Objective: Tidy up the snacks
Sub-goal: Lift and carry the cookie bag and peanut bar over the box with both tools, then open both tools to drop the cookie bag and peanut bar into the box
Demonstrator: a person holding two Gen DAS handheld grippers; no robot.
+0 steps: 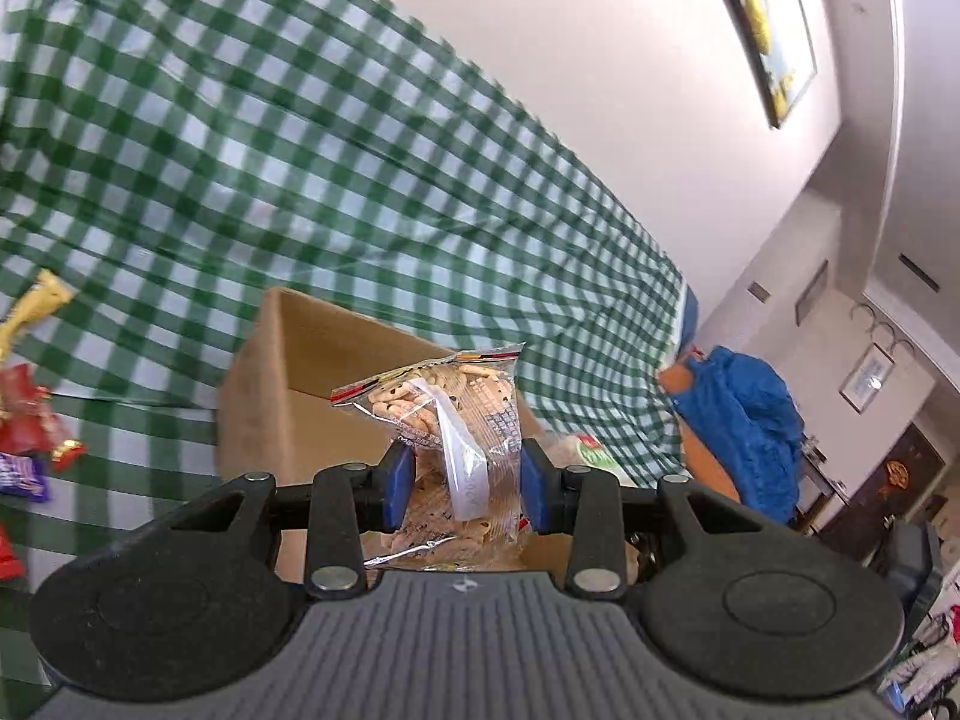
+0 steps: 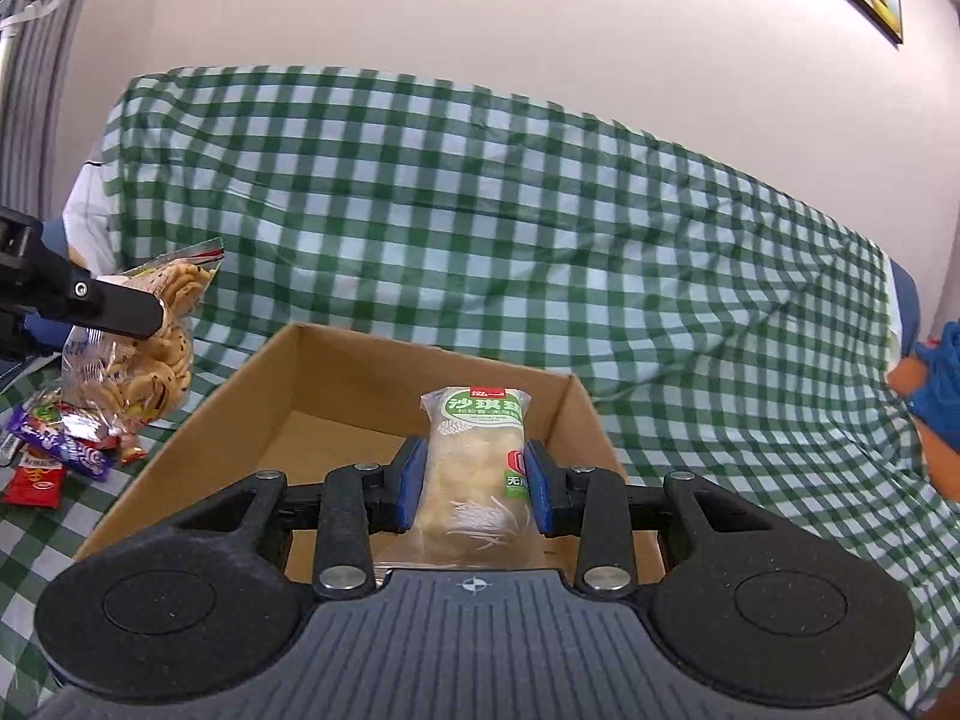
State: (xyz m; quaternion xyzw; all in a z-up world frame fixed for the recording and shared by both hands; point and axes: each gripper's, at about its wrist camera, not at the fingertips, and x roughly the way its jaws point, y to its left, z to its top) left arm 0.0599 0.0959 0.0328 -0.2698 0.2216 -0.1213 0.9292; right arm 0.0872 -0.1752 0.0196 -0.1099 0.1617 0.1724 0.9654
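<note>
Left gripper (image 1: 467, 483) clamping clear bag of biscuit sticks (image 1: 447, 414), holding it in air beside cardboard box (image 1: 282, 384). Right gripper (image 2: 475, 483) squeezing green-label pastry pack (image 2: 477, 468) between blue pads (image 2: 410, 483), holding it upright over open box (image 2: 336, 372). Loose wrapped snacks (image 2: 60, 450) lying on green checked cloth (image 2: 480, 210), left of box.
</note>
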